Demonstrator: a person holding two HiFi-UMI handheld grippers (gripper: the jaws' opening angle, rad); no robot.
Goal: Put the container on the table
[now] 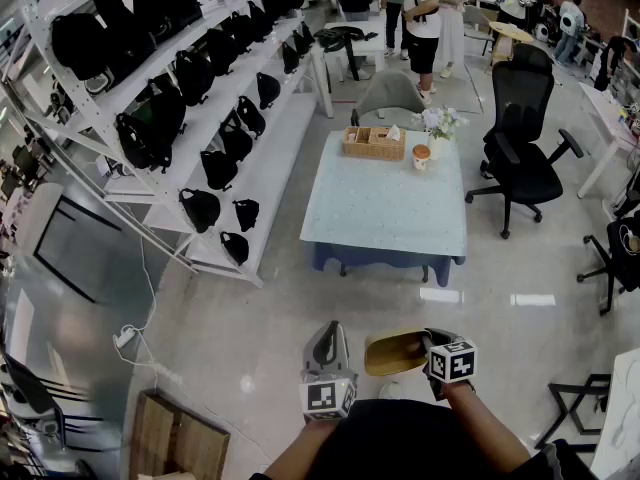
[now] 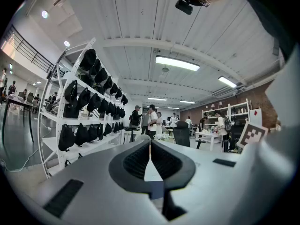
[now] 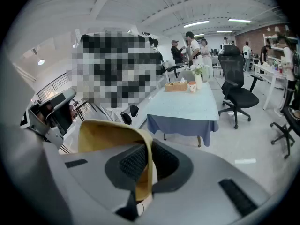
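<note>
The container (image 1: 395,353) is a tan, thin-walled tub, held in the air close to my body. My right gripper (image 1: 427,340) is shut on its rim. In the right gripper view the tan wall (image 3: 110,135) is pinched between the black pads, right gripper (image 3: 146,159). My left gripper (image 1: 328,348) hangs beside it on the left, shut and holding nothing; in its own view the left gripper (image 2: 150,144) has its pads pressed together. The table (image 1: 385,208), under a pale blue cloth, stands some way ahead across the floor, and shows as the table (image 3: 187,104) in the right gripper view.
At the table's far end are a wicker basket (image 1: 373,142), a cup (image 1: 421,156) and flowers (image 1: 440,121). A black office chair (image 1: 520,138) stands to its right. White shelves of black bags (image 1: 200,98) run along the left. A wooden crate (image 1: 175,438) sits near my left. People stand behind.
</note>
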